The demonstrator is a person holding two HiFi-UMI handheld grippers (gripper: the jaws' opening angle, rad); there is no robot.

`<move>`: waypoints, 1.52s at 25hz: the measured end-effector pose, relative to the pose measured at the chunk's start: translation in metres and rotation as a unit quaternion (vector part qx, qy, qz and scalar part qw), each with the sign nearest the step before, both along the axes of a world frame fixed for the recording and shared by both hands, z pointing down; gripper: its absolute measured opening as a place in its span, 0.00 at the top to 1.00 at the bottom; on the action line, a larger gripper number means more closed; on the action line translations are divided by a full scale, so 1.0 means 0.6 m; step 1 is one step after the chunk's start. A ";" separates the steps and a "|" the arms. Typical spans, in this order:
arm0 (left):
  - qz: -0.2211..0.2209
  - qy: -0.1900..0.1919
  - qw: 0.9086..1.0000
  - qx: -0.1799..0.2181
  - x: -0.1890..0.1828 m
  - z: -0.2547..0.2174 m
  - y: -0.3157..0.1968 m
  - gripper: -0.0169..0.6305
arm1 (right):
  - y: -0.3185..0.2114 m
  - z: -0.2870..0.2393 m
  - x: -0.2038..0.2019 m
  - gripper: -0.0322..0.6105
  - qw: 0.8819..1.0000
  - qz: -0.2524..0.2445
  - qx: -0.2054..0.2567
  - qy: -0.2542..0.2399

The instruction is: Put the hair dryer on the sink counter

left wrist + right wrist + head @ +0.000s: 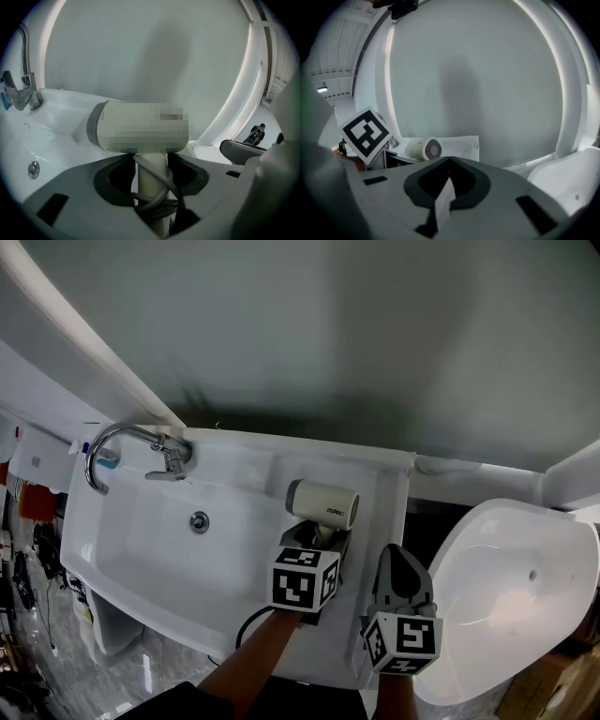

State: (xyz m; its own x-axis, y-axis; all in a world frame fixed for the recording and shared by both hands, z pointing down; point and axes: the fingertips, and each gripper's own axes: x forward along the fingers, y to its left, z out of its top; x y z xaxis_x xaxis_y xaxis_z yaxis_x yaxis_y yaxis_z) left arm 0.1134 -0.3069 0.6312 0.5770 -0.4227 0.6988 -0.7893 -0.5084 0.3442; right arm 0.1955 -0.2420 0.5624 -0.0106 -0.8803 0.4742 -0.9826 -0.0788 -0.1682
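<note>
The cream hair dryer (322,502) lies on the white sink counter (382,486), right of the basin, with its barrel crosswise and its handle pointing toward me. My left gripper (317,538) is shut on that handle. In the left gripper view the handle (151,180) and its wrapped grey cord (165,187) sit between the jaws of the left gripper (151,187), under the barrel (140,126). My right gripper (401,563) hovers just right of it, shut and empty. The right gripper view shows the right gripper (449,161) and the dryer's grille end (423,149).
A chrome faucet (131,442) stands at the basin's (141,549) far left corner, seen too in the left gripper view (21,89). A large white rounded bowl (506,587) sits right of the counter. A grey wall rises behind. The dryer's dark cord (246,622) hangs over the front edge.
</note>
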 end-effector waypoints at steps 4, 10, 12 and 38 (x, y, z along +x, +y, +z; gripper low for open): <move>-0.002 -0.020 1.000 -0.021 0.003 0.024 -0.005 0.64 | -0.005 0.006 -0.002 0.92 1.000 -0.006 -0.005 0.003; -0.001 -0.034 0.998 -0.043 0.011 0.043 -0.006 0.64 | -0.009 0.020 -0.004 0.92 1.000 -0.007 -0.012 -0.001; 0.000 -0.040 0.998 -0.045 0.013 0.045 -0.007 0.64 | -0.011 0.020 -0.003 0.92 1.000 -0.007 -0.012 -0.003; 0.001 -0.079 0.996 -0.051 0.007 0.046 -0.001 0.56 | 0.007 0.014 0.006 0.92 1.000 -0.007 -0.006 -0.006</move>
